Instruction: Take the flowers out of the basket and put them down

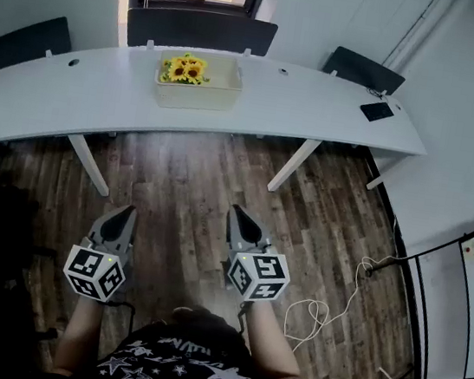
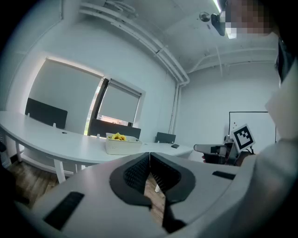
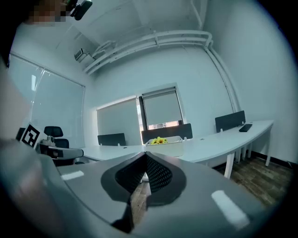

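Note:
Yellow sunflowers lie in the left part of a cream basket on the long white table. Both grippers hang low over the wooden floor, well short of the table. My left gripper is shut with nothing between its jaws; the right gripper is shut and empty too. In the left gripper view the basket with the flowers sits far ahead on the table. The right gripper view shows the flowers in the basket in the distance.
Dark chairs stand behind the table, and a black device lies at its right end. A white cable is coiled on the floor to the right. A white partition stands at the right side.

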{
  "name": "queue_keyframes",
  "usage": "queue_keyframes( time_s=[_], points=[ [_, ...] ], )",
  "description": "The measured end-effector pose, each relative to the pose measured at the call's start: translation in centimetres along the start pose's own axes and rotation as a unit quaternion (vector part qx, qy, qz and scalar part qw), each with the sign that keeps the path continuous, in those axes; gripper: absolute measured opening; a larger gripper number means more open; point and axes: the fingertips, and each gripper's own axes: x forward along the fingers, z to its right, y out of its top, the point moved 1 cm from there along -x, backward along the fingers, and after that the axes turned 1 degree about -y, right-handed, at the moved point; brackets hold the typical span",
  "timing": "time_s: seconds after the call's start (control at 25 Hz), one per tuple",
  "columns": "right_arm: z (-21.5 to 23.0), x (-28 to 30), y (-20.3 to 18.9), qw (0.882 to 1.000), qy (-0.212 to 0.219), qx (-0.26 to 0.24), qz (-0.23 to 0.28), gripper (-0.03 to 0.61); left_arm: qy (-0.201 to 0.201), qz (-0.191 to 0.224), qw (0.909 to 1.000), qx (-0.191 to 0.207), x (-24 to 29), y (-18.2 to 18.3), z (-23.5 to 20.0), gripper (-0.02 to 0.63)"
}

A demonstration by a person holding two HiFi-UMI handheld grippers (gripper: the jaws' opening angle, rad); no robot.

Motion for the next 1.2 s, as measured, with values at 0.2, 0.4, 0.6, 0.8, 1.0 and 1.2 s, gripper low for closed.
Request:
queue_keyframes(
  time_s=[0.2, 0.4, 0.6, 0.8, 1.0, 1.2],
  points=[
    [-1.5, -0.8, -0.9, 1.000, 0.004, -0.006, -0.009, 0.002, 0.001, -0.007, 1.0000, -0.002, -1.2, -0.5, -0.1, 0.011],
    [-2.7, -0.8, -1.4, 1.000, 0.006, -0.016, -0.016, 0.003, -0.008, 0.008, 0.9999, 0.003, -2.5, 0.3, 0.0, 0.011],
    [-5.2, -1.1, -2.6, 0.999, 0.020, -0.022, -0.022, 0.002, -0.004, -0.003, 0.9999, -0.012, -4.3, -1.2, -1.0, 0.011],
    [-6.0, -2.4, -3.1, 1.000, 0.021, -0.009, 0.003, 0.003, -0.007, -0.007, 0.9998, -0.018, -6.9, -2.1, -1.9, 0.011],
    [-4.8, -3.4, -3.8, 1.000, -0.016, -0.015, 0.002, 0.003, -0.008, -0.002, 0.9996, -0.028, -7.6, -2.2, -3.0, 0.011],
    [-3.2, -2.7, -5.2, 0.999, -0.032, -0.032, -0.005, 0.003, -0.013, -0.017, 0.9994, -0.028, -5.9, -3.7, -2.4, 0.011]
  ],
)
